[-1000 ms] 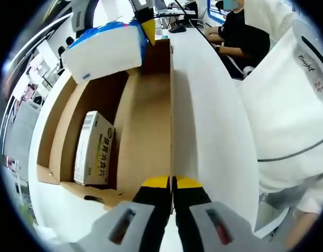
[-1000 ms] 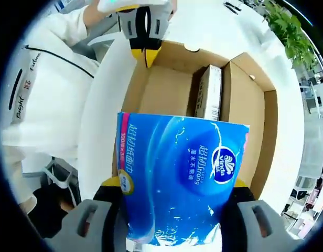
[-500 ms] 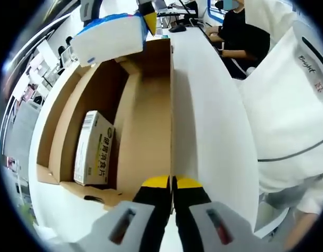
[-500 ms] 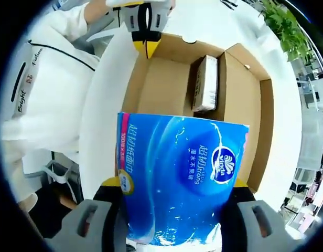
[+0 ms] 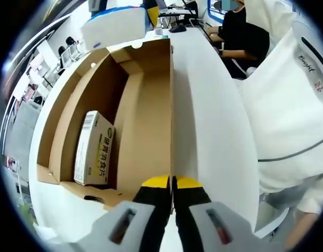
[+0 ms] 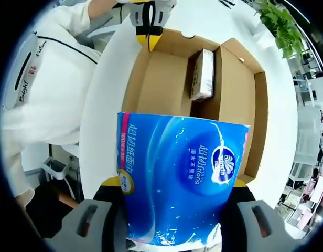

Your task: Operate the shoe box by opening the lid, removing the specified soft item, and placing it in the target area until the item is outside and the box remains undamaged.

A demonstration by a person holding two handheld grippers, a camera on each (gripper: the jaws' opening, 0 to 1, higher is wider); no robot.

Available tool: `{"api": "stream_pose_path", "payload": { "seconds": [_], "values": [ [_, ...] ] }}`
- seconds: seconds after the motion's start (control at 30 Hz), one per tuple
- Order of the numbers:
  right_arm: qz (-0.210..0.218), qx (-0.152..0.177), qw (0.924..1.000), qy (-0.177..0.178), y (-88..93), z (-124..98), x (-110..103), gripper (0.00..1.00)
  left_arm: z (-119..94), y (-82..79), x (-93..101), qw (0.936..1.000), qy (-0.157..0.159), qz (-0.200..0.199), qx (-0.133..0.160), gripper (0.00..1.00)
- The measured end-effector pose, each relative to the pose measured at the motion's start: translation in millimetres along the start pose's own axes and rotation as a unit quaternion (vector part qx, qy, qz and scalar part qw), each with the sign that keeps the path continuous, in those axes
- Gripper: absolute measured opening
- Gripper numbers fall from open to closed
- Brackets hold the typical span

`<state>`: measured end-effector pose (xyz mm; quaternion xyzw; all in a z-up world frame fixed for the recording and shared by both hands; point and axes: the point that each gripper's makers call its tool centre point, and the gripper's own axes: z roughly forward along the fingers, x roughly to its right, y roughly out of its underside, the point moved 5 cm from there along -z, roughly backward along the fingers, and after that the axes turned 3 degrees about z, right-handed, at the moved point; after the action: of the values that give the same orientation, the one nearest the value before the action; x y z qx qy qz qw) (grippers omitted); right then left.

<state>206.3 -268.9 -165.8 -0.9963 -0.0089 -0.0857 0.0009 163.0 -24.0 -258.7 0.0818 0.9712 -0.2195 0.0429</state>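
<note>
The open cardboard shoe box (image 5: 146, 115) lies on a white table, its white lid (image 5: 214, 131) held up on edge. My left gripper (image 5: 172, 184) is shut on the lid's lower edge. A small white-and-green carton (image 5: 93, 149) lies inside against the box's left wall. In the right gripper view my right gripper (image 6: 174, 197) is shut on a blue soft tissue pack (image 6: 180, 184), held above the box (image 6: 167, 89). The carton (image 6: 202, 74) lies inside, and the left gripper (image 6: 147, 18) pinches the lid (image 6: 106, 105) at the top. The pack (image 5: 117, 26) shows far off above the box.
The person's white sleeve and jacket (image 5: 292, 110) sit right of the lid. Another person sits at a desk (image 5: 240, 31) behind. A green plant (image 6: 282, 23) stands beyond the box on the white table (image 6: 279, 121).
My right gripper has lifted the tissue pack up and away from the box; it now sits smaller and farther beyond the far end. The left gripper has kept its hold on the lid.
</note>
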Motion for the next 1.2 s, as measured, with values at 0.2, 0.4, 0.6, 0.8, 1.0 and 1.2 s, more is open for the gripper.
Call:
{"api": "stream_pose_path", "payload": {
  "seconds": [0.2, 0.4, 0.6, 0.8, 1.0, 1.2],
  "values": [
    [0.019, 0.0, 0.9998, 0.005, 21.5, -3, -2, 0.69, 0, -0.1, 0.0, 1.0, 0.001, -0.002, -0.001, 0.01],
    [0.022, -0.007, 0.9997, -0.001, 34.5, 6, -3, 0.69, 1, -0.1, 0.2, 1.0, 0.001, -0.003, 0.0, 0.01],
    [0.026, -0.012, 0.9996, -0.004, 43.5, 6, -6, 0.69, 0, 0.0, 0.1, 1.0, 0.002, -0.003, 0.0, 0.01],
    [0.026, -0.009, 0.9996, -0.001, 51.5, 5, -8, 0.69, 0, 0.1, -0.1, 1.0, 0.0, -0.003, 0.001, 0.01],
    [0.034, -0.016, 0.9993, -0.004, 64.5, 8, -13, 0.69, 0, 0.0, -0.4, 1.0, 0.004, -0.004, 0.001, 0.01],
    [0.034, -0.015, 0.9993, -0.001, 74.1, 7, -15, 0.69, 0, -0.2, -0.2, 1.0, 0.003, -0.003, 0.001, 0.01]
  ]
}}
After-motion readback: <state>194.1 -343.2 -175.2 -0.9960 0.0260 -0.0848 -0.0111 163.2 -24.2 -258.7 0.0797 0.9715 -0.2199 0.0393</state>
